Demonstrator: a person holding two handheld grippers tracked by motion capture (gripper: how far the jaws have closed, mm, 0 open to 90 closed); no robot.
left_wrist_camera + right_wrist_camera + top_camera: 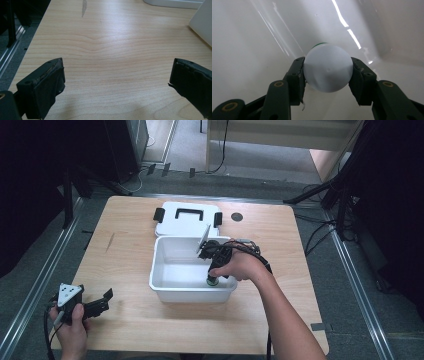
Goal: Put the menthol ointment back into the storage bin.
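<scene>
A white ball-shaped thing (327, 71) with a green rim behind it sits between the two dark jaws of my right gripper (327, 75), which is shut on it. In the high view this gripper (214, 272) reaches down into the white plastic bin (192, 294), near its front right corner, with the green part (212, 281) low by the bin floor. My left gripper (102, 301) lies at the table's front left corner, held by a hand. In its own view the left gripper (116, 75) is open, with nothing but bare wood between the jaws.
The bin's white lid (187, 220), with a black handle and black latches, lies flat behind the bin. A small black round spot (237, 217) is on the table (125, 250) right of the lid. The bin's corner (202, 22) is to the left gripper's right.
</scene>
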